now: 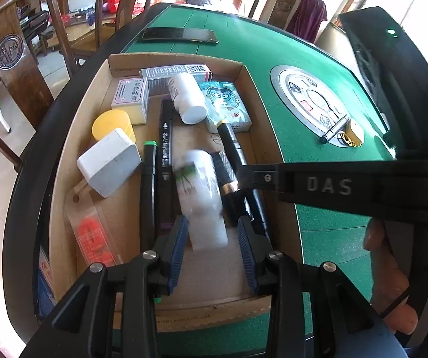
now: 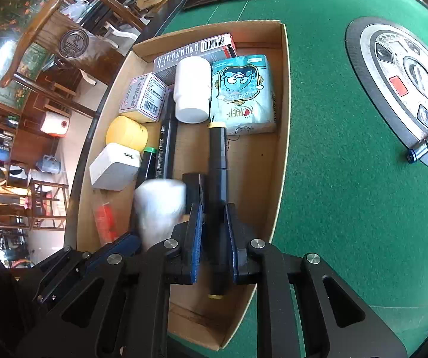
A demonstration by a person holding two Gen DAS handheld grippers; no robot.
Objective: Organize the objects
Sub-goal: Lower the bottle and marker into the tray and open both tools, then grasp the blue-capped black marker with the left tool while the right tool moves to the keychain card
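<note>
A shallow cardboard tray [image 1: 65, 155] [image 2: 282, 95] lies on the green table and holds the objects. My left gripper [image 1: 212, 232] is open over the tray's near end; a blurred white bottle with a green print [image 1: 200, 197] lies between its fingers, also seen in the right wrist view [image 2: 160, 205]. My right gripper [image 2: 214, 226] is shut on a black marker with yellow ends [image 2: 217, 179], low in the tray. That marker and the right gripper's arm [image 1: 348, 185] show in the left wrist view [image 1: 232, 146].
The tray also holds a white jar [image 1: 187, 98], a blue tissue pack [image 2: 242, 95], two boxes [image 1: 130, 95], a yellow tub [image 1: 112, 125], a white charger [image 1: 109, 164] and black markers [image 1: 164, 161]. A phone [image 1: 181, 35], a pen [image 1: 334, 128] and a round metal panel [image 1: 306, 101] are on the felt.
</note>
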